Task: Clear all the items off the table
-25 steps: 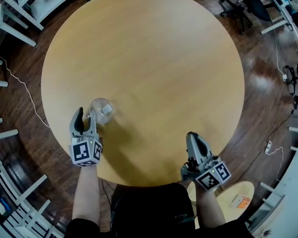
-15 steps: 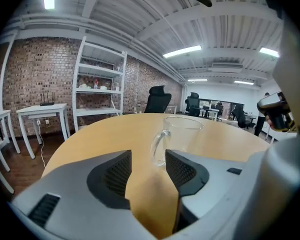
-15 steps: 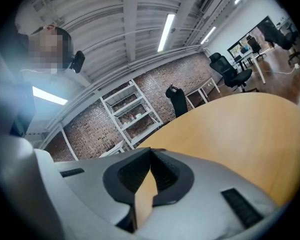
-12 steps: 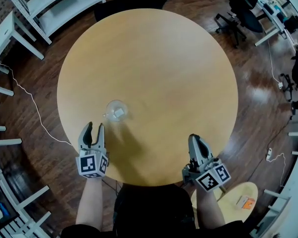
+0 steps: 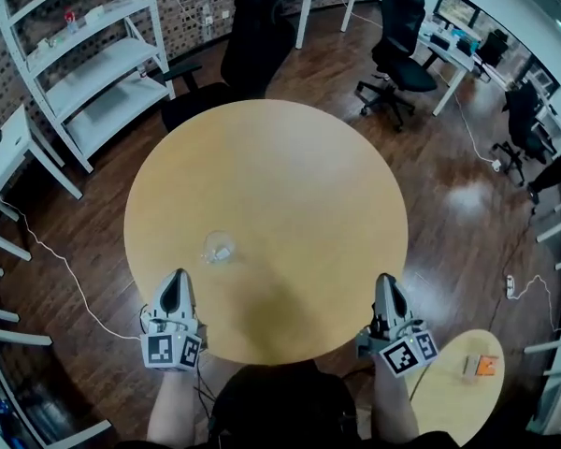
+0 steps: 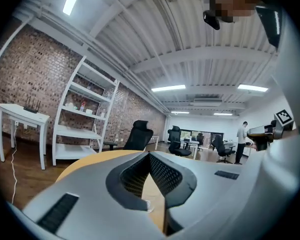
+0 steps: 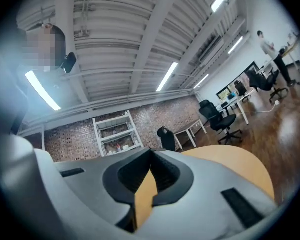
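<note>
Backs away across round wooden table (image 5: 290,185): left gripper (image 5: 177,281) now at near rim, clenched empty, off the clear glass (image 5: 218,248). Leaves glass lower left of centre, uncleared; needs re-approach. Holds right gripper (image 5: 385,283) clenched empty at near rim. Leaves remaining tabletop wide open.

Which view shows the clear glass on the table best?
Head view: the clear glass sits whole on the round table. The left gripper view catches only a sliver of it low in frame; the right gripper view misses it.
</note>
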Action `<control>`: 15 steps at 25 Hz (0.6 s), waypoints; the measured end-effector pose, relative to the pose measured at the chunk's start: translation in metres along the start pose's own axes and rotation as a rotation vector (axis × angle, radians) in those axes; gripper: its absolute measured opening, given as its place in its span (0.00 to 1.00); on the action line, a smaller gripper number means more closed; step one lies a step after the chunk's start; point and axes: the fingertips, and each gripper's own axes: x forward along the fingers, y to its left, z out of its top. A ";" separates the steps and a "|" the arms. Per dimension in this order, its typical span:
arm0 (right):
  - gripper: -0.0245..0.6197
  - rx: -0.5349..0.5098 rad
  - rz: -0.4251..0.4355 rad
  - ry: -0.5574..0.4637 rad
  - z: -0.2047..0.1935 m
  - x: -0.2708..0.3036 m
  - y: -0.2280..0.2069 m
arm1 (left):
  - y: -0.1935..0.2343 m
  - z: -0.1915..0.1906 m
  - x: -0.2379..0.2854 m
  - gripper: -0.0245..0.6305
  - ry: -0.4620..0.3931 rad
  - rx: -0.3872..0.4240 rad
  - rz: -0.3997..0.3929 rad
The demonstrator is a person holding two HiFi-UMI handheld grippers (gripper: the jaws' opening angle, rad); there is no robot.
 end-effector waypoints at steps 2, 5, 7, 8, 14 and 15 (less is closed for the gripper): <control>0.04 0.000 -0.027 -0.037 0.008 -0.021 -0.002 | -0.015 0.014 0.000 0.05 -0.030 -0.007 -0.041; 0.05 -0.002 -0.079 -0.085 0.021 -0.055 -0.007 | -0.045 0.028 -0.002 0.05 -0.054 0.014 -0.118; 0.05 -0.024 -0.112 -0.124 0.035 -0.082 -0.011 | -0.066 0.031 -0.001 0.05 -0.061 0.026 -0.164; 0.05 -0.038 -0.125 -0.140 0.042 -0.096 -0.014 | -0.075 0.032 -0.001 0.05 -0.067 0.018 -0.182; 0.05 -0.129 -0.288 -0.257 0.091 -0.212 -0.041 | -0.159 0.029 -0.010 0.04 -0.094 -0.077 -0.305; 0.05 -0.150 -0.332 -0.278 0.101 -0.238 -0.049 | -0.183 0.028 -0.008 0.04 -0.095 -0.094 -0.345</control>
